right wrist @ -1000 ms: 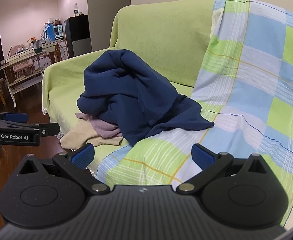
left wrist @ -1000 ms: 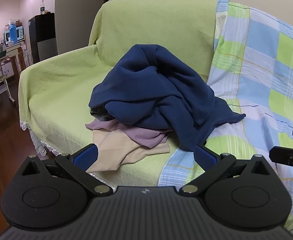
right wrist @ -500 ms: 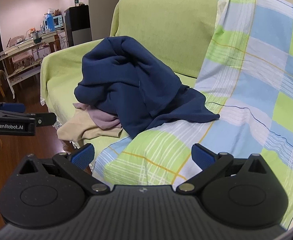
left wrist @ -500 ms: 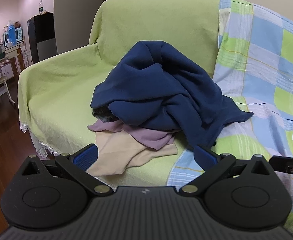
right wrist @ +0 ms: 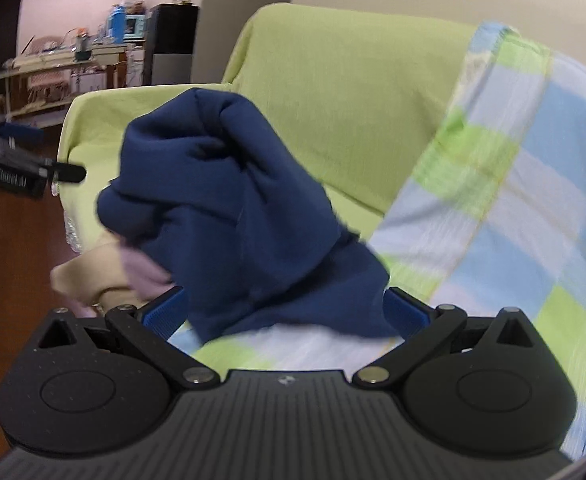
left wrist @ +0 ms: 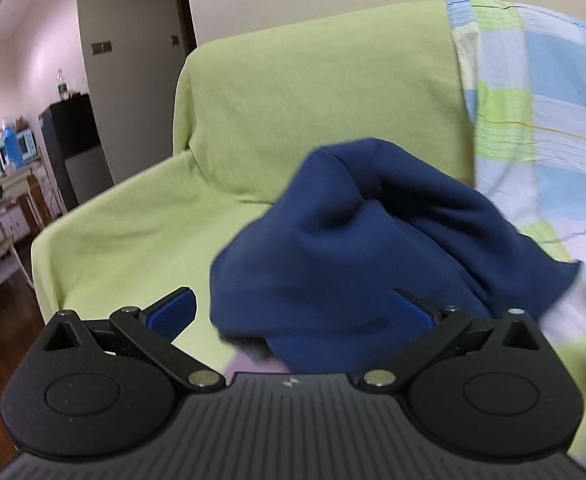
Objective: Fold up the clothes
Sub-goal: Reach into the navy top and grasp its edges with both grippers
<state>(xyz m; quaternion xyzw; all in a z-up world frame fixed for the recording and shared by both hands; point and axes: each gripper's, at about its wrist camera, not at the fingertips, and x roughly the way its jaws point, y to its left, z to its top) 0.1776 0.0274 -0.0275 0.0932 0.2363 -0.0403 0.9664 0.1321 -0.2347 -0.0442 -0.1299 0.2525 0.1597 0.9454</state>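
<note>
Left wrist view: left gripper (left wrist: 291, 312) low, level at the navy garment (left wrist: 373, 240), 2 fingers spread wide. Right gripper (right wrist: 285, 312) likewise, fingers wide apart around its hem.

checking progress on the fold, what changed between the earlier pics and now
Both tongs moved in toward the navy garment: left tongs and right tongs now have it filling the space between their open fingers, nothing gripped yet. The pile stayed put on the green sofa cover.
</note>
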